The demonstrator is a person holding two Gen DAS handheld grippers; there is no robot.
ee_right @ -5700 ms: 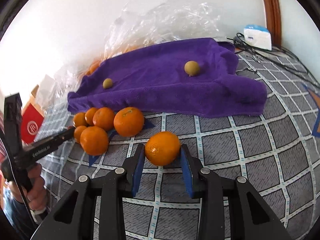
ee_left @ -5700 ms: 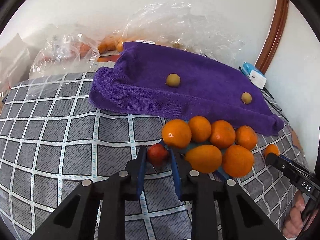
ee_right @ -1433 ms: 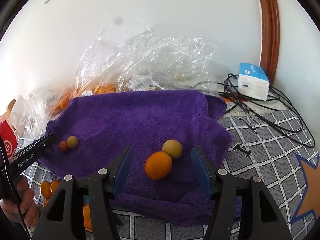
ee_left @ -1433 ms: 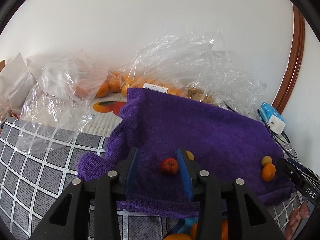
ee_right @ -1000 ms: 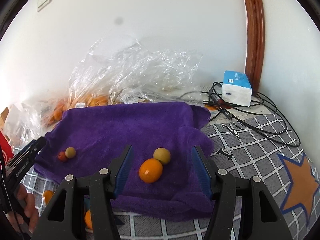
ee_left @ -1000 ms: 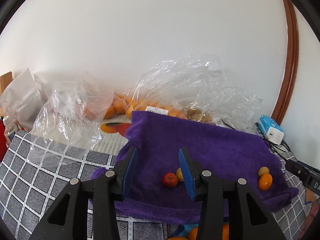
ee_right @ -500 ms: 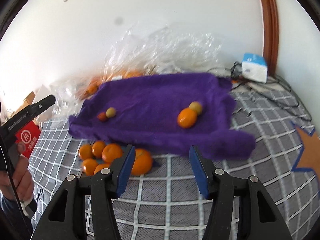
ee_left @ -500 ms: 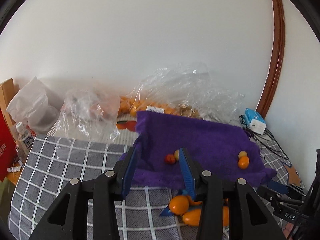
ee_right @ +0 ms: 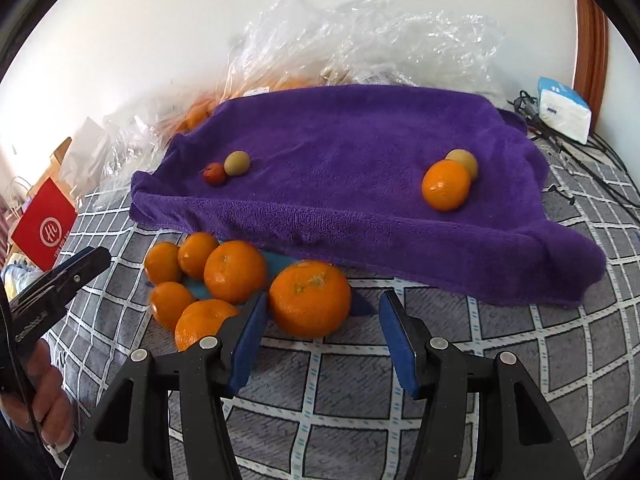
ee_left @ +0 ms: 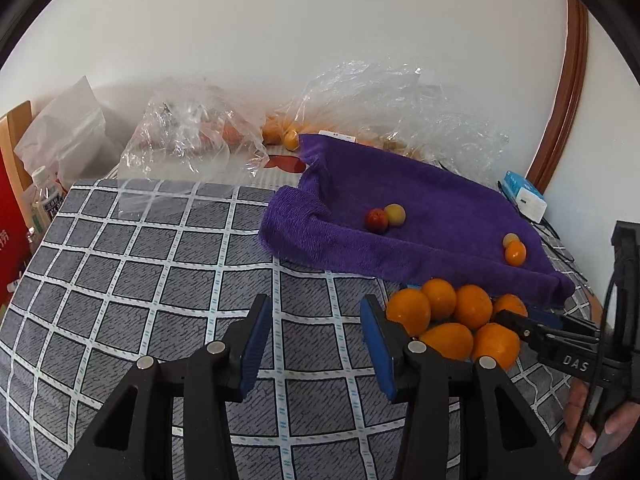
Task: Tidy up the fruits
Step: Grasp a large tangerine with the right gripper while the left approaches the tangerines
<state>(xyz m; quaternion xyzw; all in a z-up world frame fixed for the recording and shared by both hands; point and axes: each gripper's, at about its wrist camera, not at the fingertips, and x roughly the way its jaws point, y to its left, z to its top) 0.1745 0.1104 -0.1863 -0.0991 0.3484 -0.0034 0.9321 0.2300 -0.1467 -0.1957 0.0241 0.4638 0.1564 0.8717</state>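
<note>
Our right gripper (ee_right: 320, 330), jaws apart and empty, should straddle the biggest orange (ee_right: 310, 298) at lower centre squarely before squeezing, while our left gripper (ee_left: 314, 346), opening on nothing, waits below the purple towel (ee_left: 420, 208).

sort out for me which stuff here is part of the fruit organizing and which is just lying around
Part of the job:
- purple towel
- orange on the towel
- small red fruit
- two yellowish fruits
- pile of oranges
- right hand-held gripper
- left hand-held gripper, jaws opening

Lying about:
- plastic bags
- tissue pack
- cables
- red box
</note>
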